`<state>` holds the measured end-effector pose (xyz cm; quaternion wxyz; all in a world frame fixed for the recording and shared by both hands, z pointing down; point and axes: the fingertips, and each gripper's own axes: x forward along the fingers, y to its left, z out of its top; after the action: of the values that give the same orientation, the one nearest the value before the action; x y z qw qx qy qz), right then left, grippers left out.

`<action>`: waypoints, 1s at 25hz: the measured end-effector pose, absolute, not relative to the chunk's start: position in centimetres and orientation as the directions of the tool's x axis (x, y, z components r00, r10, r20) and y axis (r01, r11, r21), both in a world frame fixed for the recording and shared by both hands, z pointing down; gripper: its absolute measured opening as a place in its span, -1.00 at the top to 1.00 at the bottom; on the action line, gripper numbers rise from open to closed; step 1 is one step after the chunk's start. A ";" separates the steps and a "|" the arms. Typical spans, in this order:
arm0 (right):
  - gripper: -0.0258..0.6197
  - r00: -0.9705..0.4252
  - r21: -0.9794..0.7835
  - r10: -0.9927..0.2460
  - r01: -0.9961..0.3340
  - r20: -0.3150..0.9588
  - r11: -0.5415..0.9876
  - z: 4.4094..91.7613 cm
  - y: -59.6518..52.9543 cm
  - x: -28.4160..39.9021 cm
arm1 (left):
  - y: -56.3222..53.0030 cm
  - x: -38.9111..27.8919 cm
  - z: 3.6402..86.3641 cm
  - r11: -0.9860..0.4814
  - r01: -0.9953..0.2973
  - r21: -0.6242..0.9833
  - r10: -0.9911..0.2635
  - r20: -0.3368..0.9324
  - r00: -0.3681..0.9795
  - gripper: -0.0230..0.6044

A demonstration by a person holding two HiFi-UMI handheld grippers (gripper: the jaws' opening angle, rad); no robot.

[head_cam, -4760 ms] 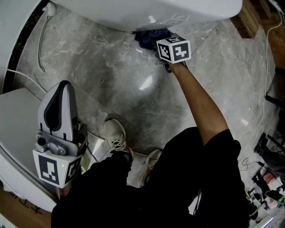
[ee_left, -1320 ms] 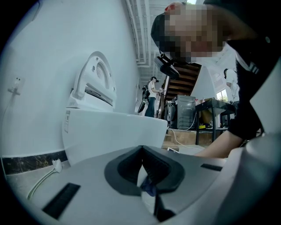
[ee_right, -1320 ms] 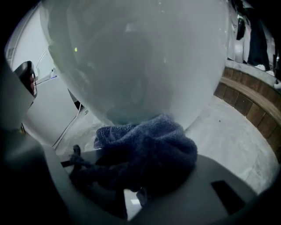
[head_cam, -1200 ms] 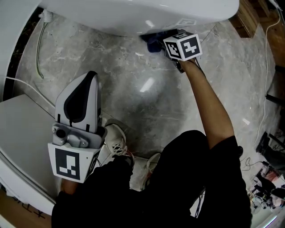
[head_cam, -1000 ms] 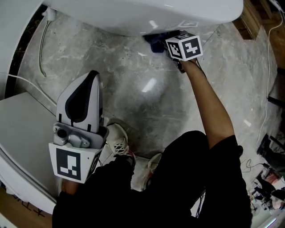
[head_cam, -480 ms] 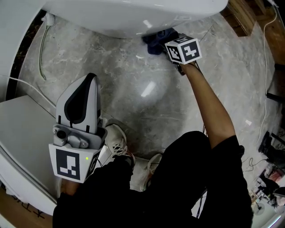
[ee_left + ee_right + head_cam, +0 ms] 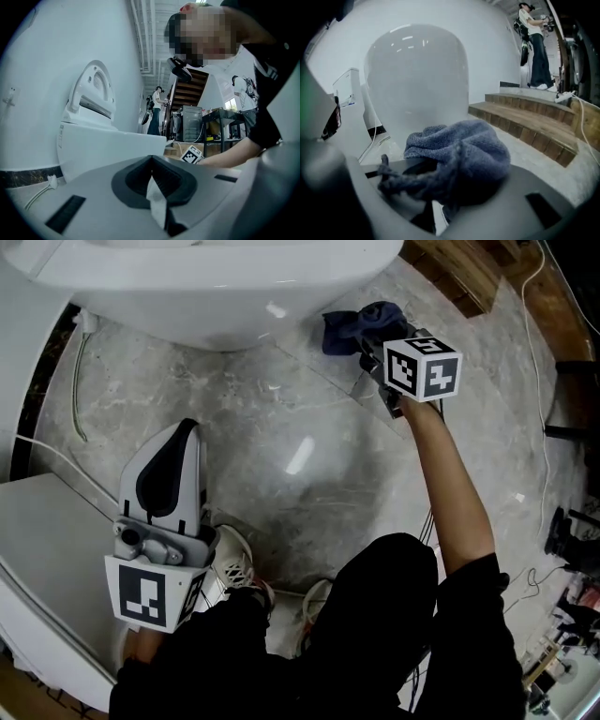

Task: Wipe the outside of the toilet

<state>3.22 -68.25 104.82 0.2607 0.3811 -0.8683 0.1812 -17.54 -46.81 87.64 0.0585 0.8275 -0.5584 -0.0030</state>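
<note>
Closest in, the person's black-clad legs (image 7: 375, 634) are taking up the bottom of the head view, and a white laced sneaker (image 7: 234, 563) is resting on the grey marbled stone floor (image 7: 309, 484). Just left of that shoe, the left gripper (image 7: 152, 159) is being held low beside a white flat-topped cabinet (image 7: 47, 549). Its own view is showing the two dark pads pressed together at the tip with nothing caught between them, so it is clenched and empty. Further out, the person's bare right arm (image 7: 450, 493) is stretching forward over the floor, carrying the right gripper (image 7: 380, 357) with its black-and-white marker cube (image 7: 422, 365) facing up. Those jaws are grasping a crumpled blue knitted cloth (image 7: 459, 150), which is bunching up over them and hiding their tips. The cloth is sitting at the lower right of the glossy white ceramic toilet (image 7: 216, 287), close to the rounded outer wall of the bowl, which is filling the space just behind it in the right gripper view. Whether the fabric is actually touching the ceramic cannot be told. A thin pale hose (image 7: 75, 381) is lying on the floor to the left of the bowl. Beyond the toilet, brown wooden steps (image 7: 525, 122) are rising, and a person (image 7: 532, 42) is standing far off at the top of them
</note>
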 end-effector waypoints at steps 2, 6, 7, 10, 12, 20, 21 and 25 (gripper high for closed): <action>0.61 -0.567 -0.106 -0.611 -0.775 0.553 0.624 102.3 -68.9 4.1 | -46.8 -16.9 87.6 -0.380 -0.919 0.102 -0.920 0.063 0.387 0.89; 0.61 -0.560 -0.096 -0.689 -0.803 0.461 0.588 96.8 -70.3 5.0 | -46.9 -16.2 87.2 -0.394 -0.914 0.098 -0.915 0.057 0.400 0.89; 0.61 -0.557 -0.085 -0.706 -0.807 0.439 0.584 95.6 -70.5 5.1 | -47.0 -16.1 87.2 -0.395 -0.914 0.097 -0.914 0.058 0.401 0.89; 0.61 -0.539 -0.040 -0.752 -0.822 0.380 0.569 92.5 -70.9 4.9 | -47.1 -16.0 87.3 -0.398 -0.912 0.100 -0.913 0.058 0.404 0.89; 0.61 -0.531 -0.009 -0.771 -0.825 0.351 0.565 91.4 -71.1 4.4 | -47.2 -15.9 87.4 -0.400 -0.911 0.099 -0.911 0.062 0.407 0.89; 0.61 -0.526 0.079 -0.768 -0.804 0.365 0.589 92.6 -71.2 2.7 | -47.4 -16.3 87.9 -0.396 -0.911 0.112 -0.912 0.068 0.405 0.89; 0.61 -0.527 0.082 -0.765 -0.802 0.370 0.592 92.9 -71.3 2.5 | -47.4 -16.3 88.1 -0.396 -0.911 0.117 -0.911 0.074 0.405 0.89; 0.61 -0.529 0.088 -0.751 -0.792 0.394 0.604 94.6 -71.2 1.9 | -47.5 -16.5 88.3 -0.392 -0.910 0.132 -0.912 0.077 0.404 0.89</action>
<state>1.88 -71.21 94.56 0.1999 0.4420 -0.8730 0.0507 -16.48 -47.53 88.26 0.0767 0.8342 -0.5460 -0.0041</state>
